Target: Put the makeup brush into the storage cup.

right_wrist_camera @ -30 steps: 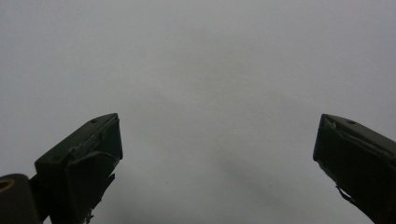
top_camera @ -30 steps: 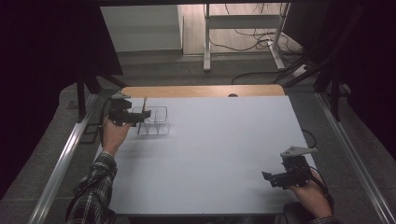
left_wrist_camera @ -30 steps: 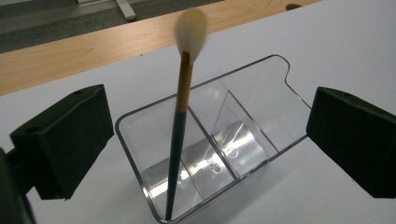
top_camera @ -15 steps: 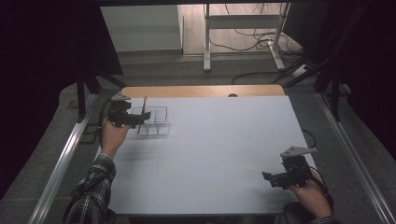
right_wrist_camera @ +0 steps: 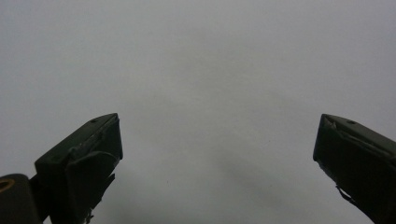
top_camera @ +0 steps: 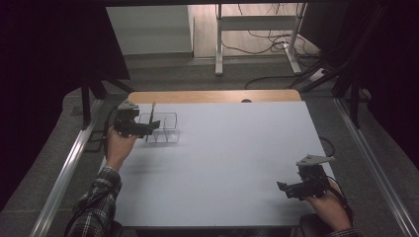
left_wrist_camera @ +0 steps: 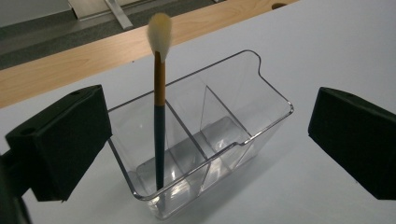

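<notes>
A clear plastic organizer point(top_camera: 167, 129) point(left_wrist_camera: 233, 126) with several compartments stands on the white tabletop point(top_camera: 232, 158) at the far left. A brush point(top_camera: 151, 118) point(left_wrist_camera: 159, 121) with a dark and orange handle stands upright in its left end compartment, pale bristles up. My left gripper point(top_camera: 152, 129) point(left_wrist_camera: 210, 144) is open just before the organizer, its jaws wide on either side and touching nothing. My right gripper point(top_camera: 282, 187) point(right_wrist_camera: 219, 154) is open near the front right corner, over bare white surface, holding nothing.
A wooden strip point(top_camera: 212, 96) runs along the table's far edge. Metal rails point(top_camera: 64, 182) flank the table on both sides. Beyond it stand a desk frame point(top_camera: 257, 29) and loose cables on the floor.
</notes>
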A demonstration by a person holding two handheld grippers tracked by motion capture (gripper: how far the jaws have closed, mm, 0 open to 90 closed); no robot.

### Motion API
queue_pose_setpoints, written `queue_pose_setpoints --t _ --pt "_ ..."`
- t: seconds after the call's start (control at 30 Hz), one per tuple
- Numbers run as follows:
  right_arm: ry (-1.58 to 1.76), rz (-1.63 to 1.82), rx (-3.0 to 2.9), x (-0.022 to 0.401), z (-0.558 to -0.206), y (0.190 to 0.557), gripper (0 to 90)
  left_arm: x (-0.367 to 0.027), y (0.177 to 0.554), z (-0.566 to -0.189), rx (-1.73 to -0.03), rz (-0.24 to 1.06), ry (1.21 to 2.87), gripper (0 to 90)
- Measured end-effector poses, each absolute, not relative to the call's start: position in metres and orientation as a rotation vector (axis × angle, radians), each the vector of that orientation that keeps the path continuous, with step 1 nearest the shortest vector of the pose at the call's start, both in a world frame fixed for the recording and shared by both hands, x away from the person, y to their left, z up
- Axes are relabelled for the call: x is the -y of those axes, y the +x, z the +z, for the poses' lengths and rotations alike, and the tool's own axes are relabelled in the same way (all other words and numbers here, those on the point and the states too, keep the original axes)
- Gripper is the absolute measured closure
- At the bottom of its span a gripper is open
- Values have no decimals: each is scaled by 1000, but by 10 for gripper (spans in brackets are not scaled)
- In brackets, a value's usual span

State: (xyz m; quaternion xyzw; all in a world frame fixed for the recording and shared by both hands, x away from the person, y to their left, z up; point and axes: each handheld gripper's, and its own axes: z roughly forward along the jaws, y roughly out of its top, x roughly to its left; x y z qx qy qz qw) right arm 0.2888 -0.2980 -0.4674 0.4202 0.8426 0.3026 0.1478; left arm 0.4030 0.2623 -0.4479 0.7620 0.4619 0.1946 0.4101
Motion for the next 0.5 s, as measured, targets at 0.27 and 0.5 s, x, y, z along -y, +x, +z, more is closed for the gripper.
queue_pose_setpoints --t 0.27,0.5 --pt "1207 872 -2423 298 -467 289 13 -261 395 -445 -1143 489 1911 0" --pt "1204 869 -2424 297 -467 288 13 -258 385 -444 -1129 482 1903 0"
